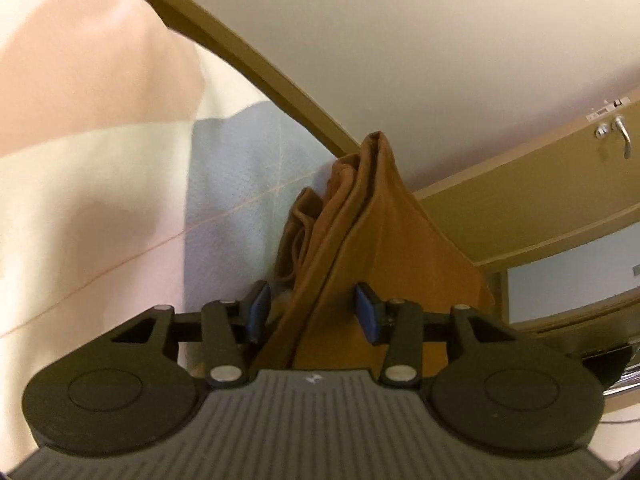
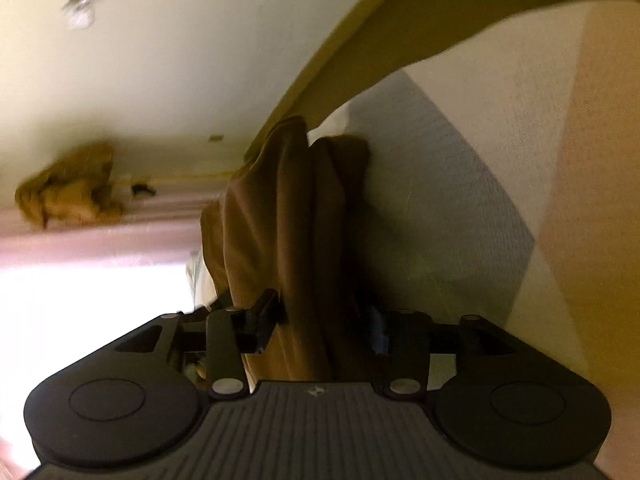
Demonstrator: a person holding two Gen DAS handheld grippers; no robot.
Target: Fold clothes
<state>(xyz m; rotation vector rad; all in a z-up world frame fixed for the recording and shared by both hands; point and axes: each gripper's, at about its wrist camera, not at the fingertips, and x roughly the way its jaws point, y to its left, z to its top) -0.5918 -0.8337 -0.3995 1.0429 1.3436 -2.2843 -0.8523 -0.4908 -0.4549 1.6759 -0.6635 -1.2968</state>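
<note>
Basically mid-task, hard to grade. The brown garment (image 1: 360, 216) is bunched and hanging in loose vertical folds between both tools, not laid flat anywhere, so my read is that no clean fold is finished yet; most of the work looks left. Could be a lift to shake it out or bring edges together, can't tell which.

Left tool (image 1: 314, 312): blue pads stand fairly wide apart, brown cloth runs up through the gap, closer to the left pad. The right pad looks clear of the fabric, so whether it actually pinches anything I cannot tell. Cloth rises straight ahead of the tool, peak well forward of the fingertips.

Right tool (image 2: 324, 326): the fingers sit close against a thick bundle of the same brown garment (image 2: 292, 216), cloth filling the gap between them; reads as gripping it. Bundle extends forward and up from the fingertips.

Beyond the garment, a patchwork cover (image 1: 248, 168) in blue, cream and pink lies ahead-left of the left tool, ahead-right of the right tool. Second crumpled tan cloth (image 2: 70, 194) sits far ahead-left of the right tool, blurred, still unfolded by the look. A door with handle (image 1: 622, 136) shows far right of the left tool.
</note>
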